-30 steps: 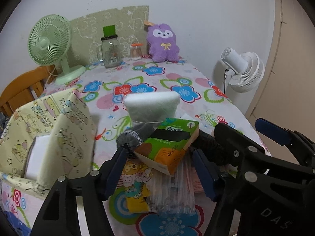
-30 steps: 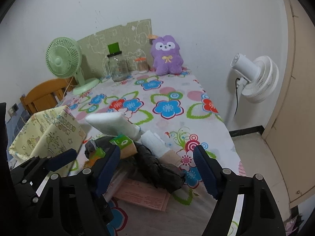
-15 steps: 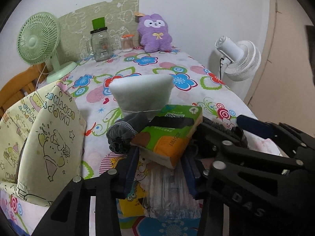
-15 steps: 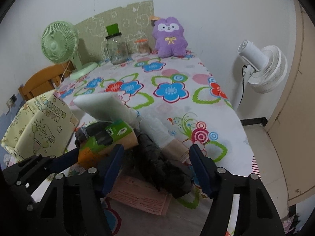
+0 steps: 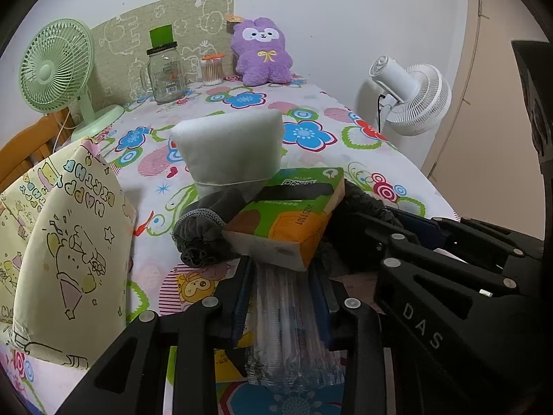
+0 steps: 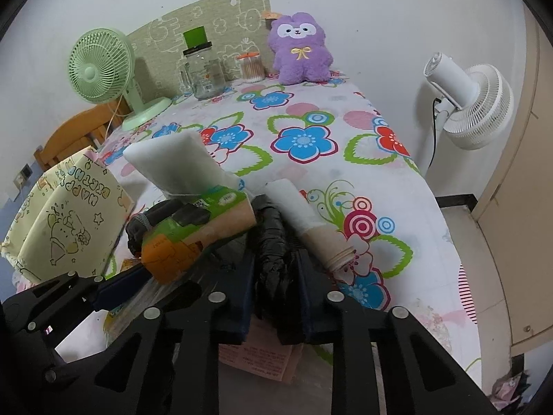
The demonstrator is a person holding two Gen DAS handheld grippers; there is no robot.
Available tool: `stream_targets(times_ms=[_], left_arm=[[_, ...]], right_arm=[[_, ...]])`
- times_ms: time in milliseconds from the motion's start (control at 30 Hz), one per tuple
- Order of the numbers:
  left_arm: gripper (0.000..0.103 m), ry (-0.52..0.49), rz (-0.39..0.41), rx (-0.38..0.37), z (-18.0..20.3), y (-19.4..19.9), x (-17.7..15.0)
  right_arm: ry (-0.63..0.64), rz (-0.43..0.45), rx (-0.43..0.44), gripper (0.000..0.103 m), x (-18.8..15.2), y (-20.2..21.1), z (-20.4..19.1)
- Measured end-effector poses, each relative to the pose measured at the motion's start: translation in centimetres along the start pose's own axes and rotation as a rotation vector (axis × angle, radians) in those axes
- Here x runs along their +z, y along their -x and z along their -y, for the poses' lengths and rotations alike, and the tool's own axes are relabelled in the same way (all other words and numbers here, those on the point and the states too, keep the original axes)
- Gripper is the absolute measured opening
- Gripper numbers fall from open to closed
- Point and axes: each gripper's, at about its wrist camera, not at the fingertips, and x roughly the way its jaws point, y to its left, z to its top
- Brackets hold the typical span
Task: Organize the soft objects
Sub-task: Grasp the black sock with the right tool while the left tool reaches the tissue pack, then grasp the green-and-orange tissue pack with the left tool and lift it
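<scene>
Gripping clear plastic bundle (image 5: 290, 314) in left tool (image 5: 281, 294) | right tool (image 6: 274, 287) clamps black bag (image 6: 273, 242)

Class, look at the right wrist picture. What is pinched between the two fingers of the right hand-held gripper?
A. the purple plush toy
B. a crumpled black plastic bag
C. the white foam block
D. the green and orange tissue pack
B: the right hand-held gripper has its fingers closed on the crumpled black plastic bag, while the tissue pack and white foam block lie to its left, and the purple plush toy sits at the table's far end.
</scene>
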Motion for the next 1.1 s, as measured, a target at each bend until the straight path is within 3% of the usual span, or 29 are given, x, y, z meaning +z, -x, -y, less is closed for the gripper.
stream_targets(times_ms=[533, 733, 800, 1100], left_arm=[[0.025, 0.004, 0.032, -0.009, 0.2, 1.8, -0.4], [0.042, 0.003, 0.046, 0.042, -0.1, 2.1, -0.4], [0.055, -0.01, 0.064, 0.065, 0.0, 2.3, -0.2], [0.058, -0.039, 0.088, 0.076, 0.3, 1.8, 1.0]], right_arm=[[0.01, 0.049, 0.012, 0.021, -0.2, 2.3, -0.6], [0.007, 0.058, 0.013, 0.021, -0.4, 2.8, -0.8], [0.002, 0.061, 0.015, 0.021, -0.4, 3.0, -0.7], [-0.006, 0.078, 0.005, 0.021, 0.5, 3.1, -0.3]])
